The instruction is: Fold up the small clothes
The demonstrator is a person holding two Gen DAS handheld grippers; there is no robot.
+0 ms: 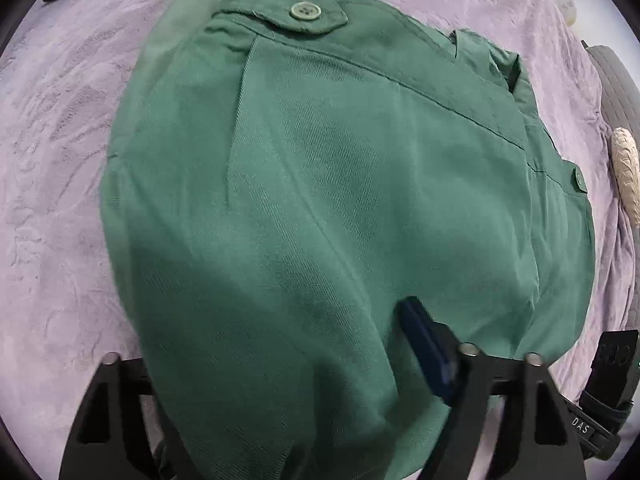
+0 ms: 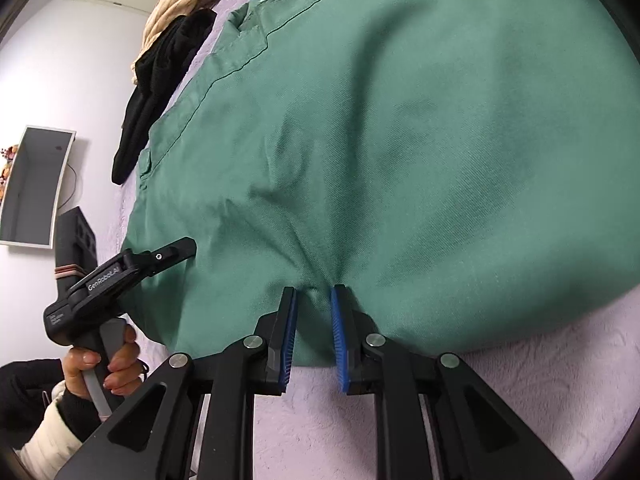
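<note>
A green buttoned garment lies spread on a lilac blanket and fills both views. My left gripper sits at its near hem; cloth drapes over it so only the right blue-padded finger shows, the left finger is hidden. In the right wrist view the left gripper touches the garment's left edge, held by a hand. My right gripper stands at the near hem with a pinch of green cloth gathered between its blue pads, jaws narrowly apart around the fold.
A black garment and a cream cloth lie at the far left edge of the blanket. A grey cushion and a cream item sit at the right. A white wall and a framed mirror are at the left.
</note>
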